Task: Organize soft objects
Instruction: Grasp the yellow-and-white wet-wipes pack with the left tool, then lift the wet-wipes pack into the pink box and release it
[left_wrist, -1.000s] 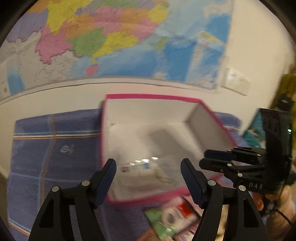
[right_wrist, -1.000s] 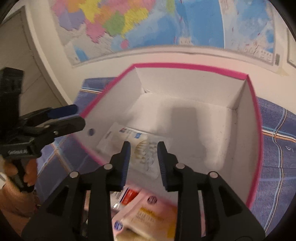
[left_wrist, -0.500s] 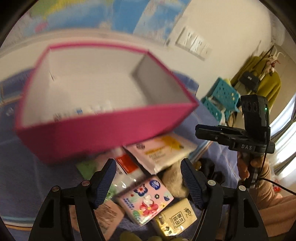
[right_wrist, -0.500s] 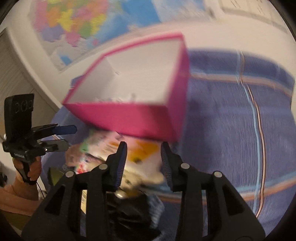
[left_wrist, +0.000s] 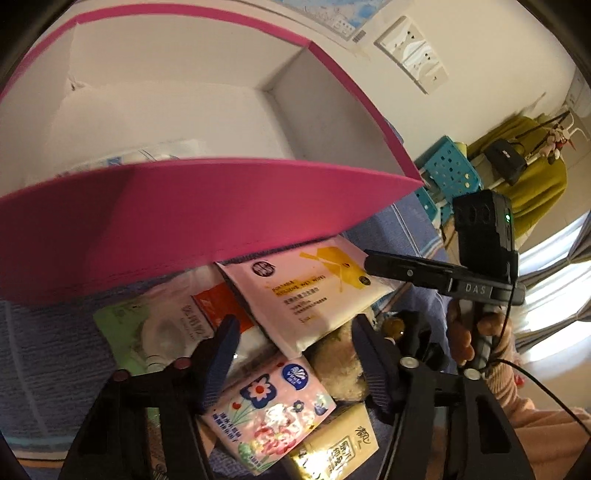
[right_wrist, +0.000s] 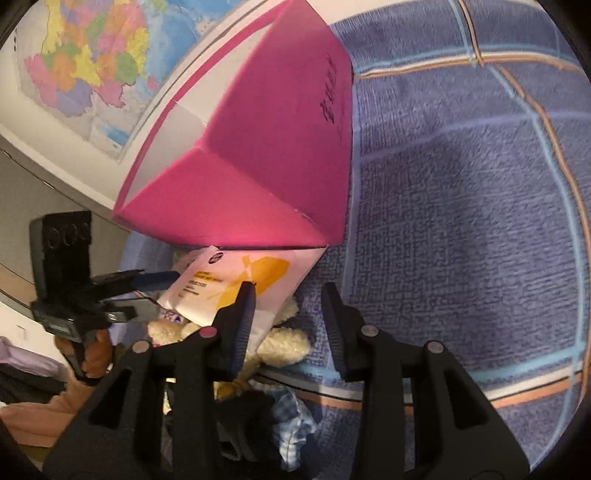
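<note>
A person holds a two-finger gripper in each hand over a heap of soft packets lying on a blue checked cloth (right_wrist: 461, 184), just in front of an open pink box (left_wrist: 184, 221).

The box has white inner walls, and one pale packet (left_wrist: 147, 155) already lies on its floor, half hidden by the near wall. The cloth covers what may be a desk or a bed; the pictures do not settle which.

The heap touches the foot of the box. On top lies a pink wet-wipes packet with a yellow mark (left_wrist: 306, 291). Under and beside it lie an orange-and-white packet (left_wrist: 221, 310), a green packet (left_wrist: 147, 332), a floral tissue pack (left_wrist: 269, 410) and a gold tissue pack (left_wrist: 340, 450). A cream plush toy (right_wrist: 284, 343) peeks out from beneath, next to dark and checked fabric (right_wrist: 291, 424).

The left gripper (left_wrist: 291, 365) points down into the heap. Its jaws have just been closing and stand spread on either side of the near edge of the wipes packet and the floral pack, pressing on neither as far as the view shows. The right gripper (right_wrist: 288, 310) hovers at the right edge of the heap with its jaws parted and nothing gripped; its left finger (right_wrist: 243, 314) crosses in front of the wipes packet.

The step in hand appears to be choosing and reaching for the next soft item. The next move likely calls for lowering one gripper onto a single packet, probably the topmost wipes packet, closing gently on its edge, then lifting it over the near wall into the box.
</note>
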